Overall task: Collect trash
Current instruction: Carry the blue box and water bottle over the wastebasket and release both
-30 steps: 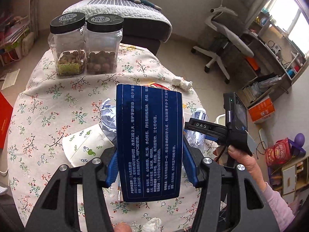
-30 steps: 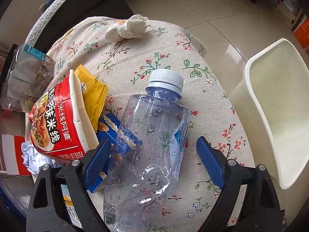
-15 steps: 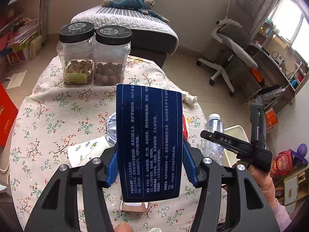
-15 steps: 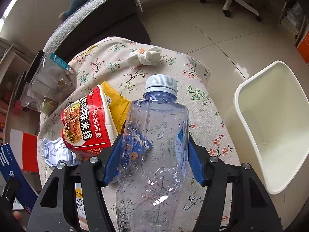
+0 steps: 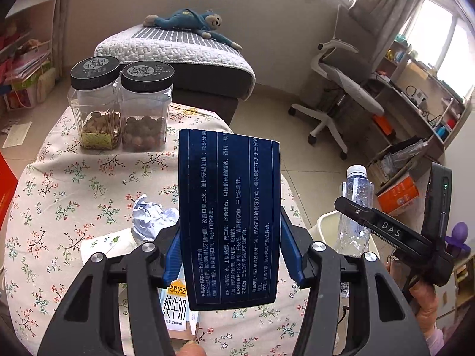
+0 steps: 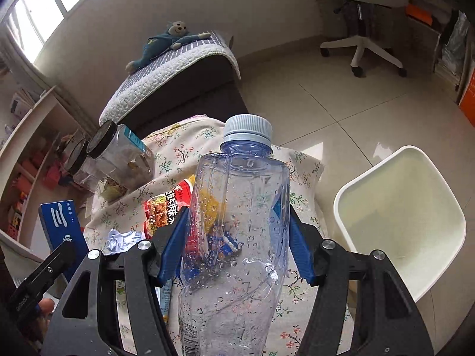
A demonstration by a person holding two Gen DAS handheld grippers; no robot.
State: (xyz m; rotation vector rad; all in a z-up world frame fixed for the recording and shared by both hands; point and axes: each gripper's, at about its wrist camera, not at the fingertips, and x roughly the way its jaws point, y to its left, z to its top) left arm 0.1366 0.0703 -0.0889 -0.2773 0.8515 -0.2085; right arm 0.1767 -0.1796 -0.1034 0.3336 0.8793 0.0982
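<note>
The left claw has its two blue pads pressed on the long sides of a dark blue box with white printed text. The box stands upright between the pads. Its top end reaches well beyond the fingertips and its lower end hangs back toward the camera. It is held clear above the table.

The right claw grips an empty clear plastic bottle with a pale blue cap. The pads touch the bottle at both sides of its middle part. The cap points away from the camera and the crumpled lower part comes back between the black arms. Water drops sit on its inside wall. In the left wrist view this bottle shows in the air beside the table edge, in front of the white bin.

In the right wrist view the white bin stands on the floor just beside the table, to the right of the bottle.

More trash lies on the flowered cloth of the table: a crumpled paper ball, a milk carton under the left claw, and a red snack packet with a yellow one next to it. Two jars with black lids stand side by side at the far end of the table.
</note>
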